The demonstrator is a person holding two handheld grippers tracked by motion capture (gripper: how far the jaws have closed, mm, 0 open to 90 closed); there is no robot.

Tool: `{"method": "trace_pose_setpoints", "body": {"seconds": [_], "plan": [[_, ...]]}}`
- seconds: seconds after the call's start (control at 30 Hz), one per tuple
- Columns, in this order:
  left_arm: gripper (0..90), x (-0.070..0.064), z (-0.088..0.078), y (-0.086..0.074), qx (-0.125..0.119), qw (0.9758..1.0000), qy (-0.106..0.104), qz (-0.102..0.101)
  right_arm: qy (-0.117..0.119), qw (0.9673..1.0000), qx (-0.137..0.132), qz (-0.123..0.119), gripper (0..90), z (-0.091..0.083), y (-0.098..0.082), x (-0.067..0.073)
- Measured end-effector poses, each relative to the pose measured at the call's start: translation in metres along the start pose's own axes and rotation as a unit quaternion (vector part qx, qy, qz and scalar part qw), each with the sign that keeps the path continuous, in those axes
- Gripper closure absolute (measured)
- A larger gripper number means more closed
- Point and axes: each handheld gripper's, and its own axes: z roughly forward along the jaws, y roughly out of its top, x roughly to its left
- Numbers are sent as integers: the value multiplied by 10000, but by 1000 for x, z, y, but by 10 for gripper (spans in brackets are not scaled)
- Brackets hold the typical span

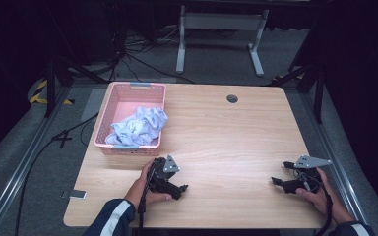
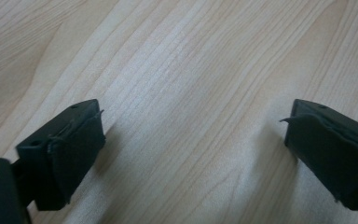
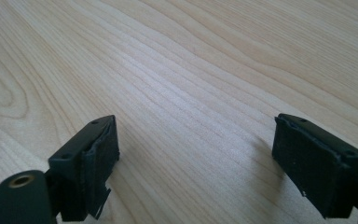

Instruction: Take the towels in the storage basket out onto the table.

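My left gripper (image 1: 183, 188) rests low over the wooden table (image 1: 226, 132) near its front edge, held by a hand in a dark sleeve with a white stripe. In the left gripper view its jaws (image 2: 193, 149) stand wide apart with only bare wood between them. My right gripper (image 1: 274, 181) sits at the front right of the table, pointing left toward the middle. Its jaws (image 3: 196, 163) are also wide open over bare wood. A pink perforated basket (image 1: 109, 105) at the back left holds a crumpled pale blue and white cloth (image 1: 140, 125).
A round grey cable port (image 1: 232, 99) sits in the table's far side. Beyond the table stand a white desk frame (image 1: 221, 37) and cables on grey floor. A small grey object (image 1: 77, 194) lies at the table's front left edge.
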Motion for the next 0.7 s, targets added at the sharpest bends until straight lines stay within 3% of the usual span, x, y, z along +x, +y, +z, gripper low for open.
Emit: {"method": "trace_pose_setpoints", "body": {"seconds": [0.1,0.17,0.27,0.4,0.53,0.6,0.67,0.7], "plan": [[114,1,-4,2,144,9999,-31,44,3,10000,0,-4,144,0,0,0],[176,1,-7,5,219,9995,52,211,-20,10000,8,-5,144,-1,-1,-1],[191,0,-11,5,306,9988,41,376,-32,10000,2,25,144,-2,-1,0],[211,2,-24,13,70,9983,161,551,-23,10000,0,13,145,-2,-2,-1],[218,13,-49,27,-233,9966,502,608,-13,10000,-7,23,145,-2,-2,-1],[214,23,-65,31,-526,9951,718,422,-22,10000,-9,18,145,-3,-2,-1],[207,32,-78,34,-635,9919,1066,265,-13,10000,-5,30,145,-3,-2,-1],[184,32,-78,34,-635,9919,1066,265,-13,10000,-5,30,145,-3,-2,-1]]}}
